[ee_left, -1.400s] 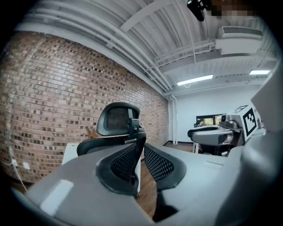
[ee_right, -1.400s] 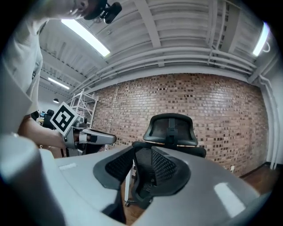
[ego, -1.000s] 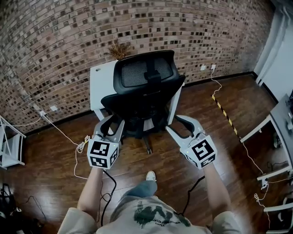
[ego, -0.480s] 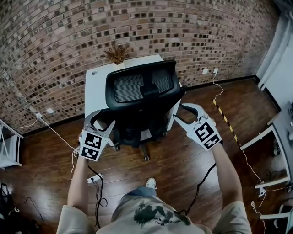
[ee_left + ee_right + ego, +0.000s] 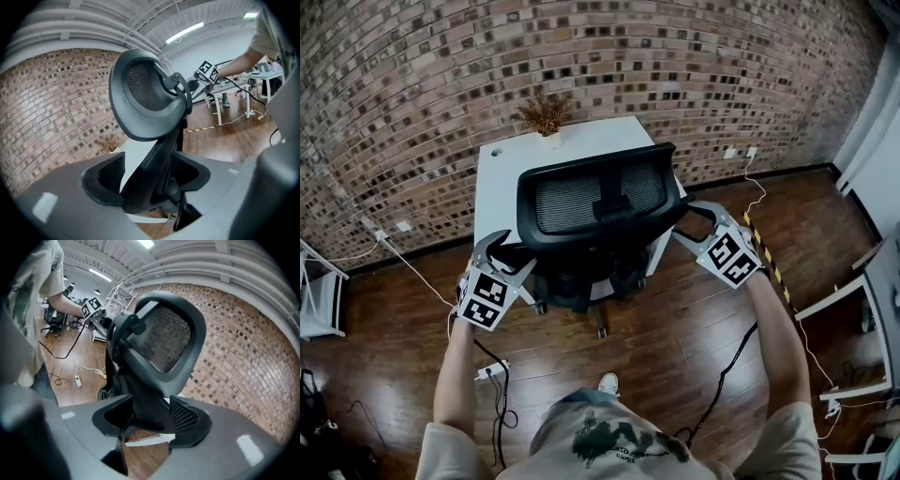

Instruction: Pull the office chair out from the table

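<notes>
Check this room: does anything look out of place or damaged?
Nothing looks damaged. Only a power strip and loose cables lie on the floor between the chair and the person, where they could trip someone.

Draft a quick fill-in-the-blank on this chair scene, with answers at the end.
1. The black office chair has a ____ backrest.
2. The white table stands against a ____ wall.
3. The dried plant sits on the ____.
4. The striped tape on the wooden floor is yellow and ____.

Missing words: mesh; brick; table; black.
</notes>
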Available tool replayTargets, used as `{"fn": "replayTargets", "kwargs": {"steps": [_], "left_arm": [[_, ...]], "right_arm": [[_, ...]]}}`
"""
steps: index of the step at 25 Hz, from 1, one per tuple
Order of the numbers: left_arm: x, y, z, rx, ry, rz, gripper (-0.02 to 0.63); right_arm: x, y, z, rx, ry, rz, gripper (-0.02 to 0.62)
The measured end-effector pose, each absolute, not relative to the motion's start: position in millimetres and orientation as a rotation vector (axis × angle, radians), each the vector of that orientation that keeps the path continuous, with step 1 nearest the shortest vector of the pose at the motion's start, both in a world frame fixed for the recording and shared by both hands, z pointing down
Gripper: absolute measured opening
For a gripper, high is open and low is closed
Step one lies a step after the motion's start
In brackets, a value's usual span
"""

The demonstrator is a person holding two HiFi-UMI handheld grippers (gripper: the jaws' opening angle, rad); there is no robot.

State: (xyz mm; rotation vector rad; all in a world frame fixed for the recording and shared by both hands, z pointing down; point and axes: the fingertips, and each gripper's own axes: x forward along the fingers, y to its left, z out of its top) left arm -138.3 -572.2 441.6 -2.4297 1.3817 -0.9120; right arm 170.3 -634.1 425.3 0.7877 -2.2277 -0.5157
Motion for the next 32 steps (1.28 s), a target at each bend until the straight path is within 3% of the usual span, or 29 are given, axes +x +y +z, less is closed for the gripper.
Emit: {"fn": "replayTargets", "kwargs": {"steps": [15,20,32], "left_arm": [[-126,-595,480,-2.42,1.027,-1.238,0.324],[-122,-590,495,-2.326,0.906,-1.373,0.187],[-121,-583,498,-2.3,0.881,-1.38,0.167]], "right_arm": [[169,-698,473,0.465,-1.958,-0.7,0.245],[161,-698,484,0.397,-1.938,-0.724,0.228],[164,-691,486,0.418,-1.908,-0.729,0.212]]}}
